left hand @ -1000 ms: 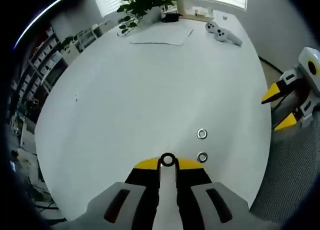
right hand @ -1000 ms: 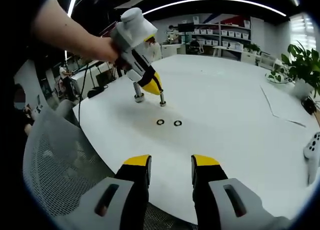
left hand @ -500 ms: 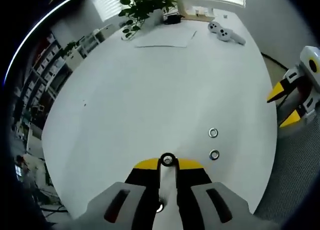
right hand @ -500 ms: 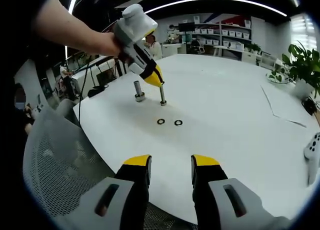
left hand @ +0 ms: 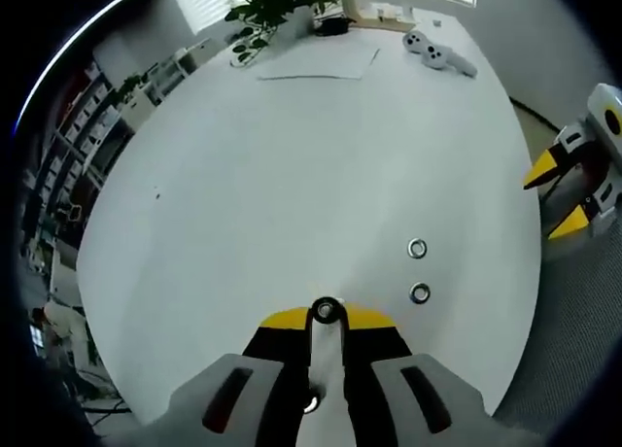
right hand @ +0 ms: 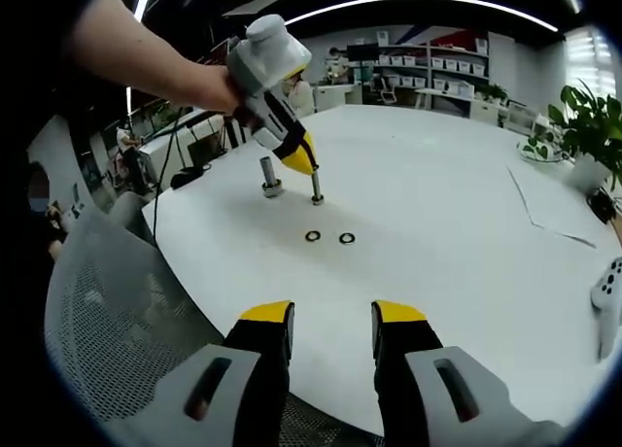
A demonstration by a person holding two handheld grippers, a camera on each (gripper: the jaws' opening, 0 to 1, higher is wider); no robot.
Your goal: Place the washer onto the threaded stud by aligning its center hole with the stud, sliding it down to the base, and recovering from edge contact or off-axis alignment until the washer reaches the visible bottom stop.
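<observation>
The left claw [right hand: 303, 161] pinches what looks like a washer [left hand: 327, 310] atop the threaded stud [right hand: 316, 187] on the white bench [right hand: 437, 214], two spare washers [right hand: 329, 237] lying nearby, while the right claw [right hand: 331, 321] hangs open, empty.

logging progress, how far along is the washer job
Done: nothing looks seated yet. In hand: the left gripper holds a washer at the top of the thin stud, not slid down. Left: sliding it to the base. Two spare washers lie on the table, and the right gripper hangs open and empty.
</observation>
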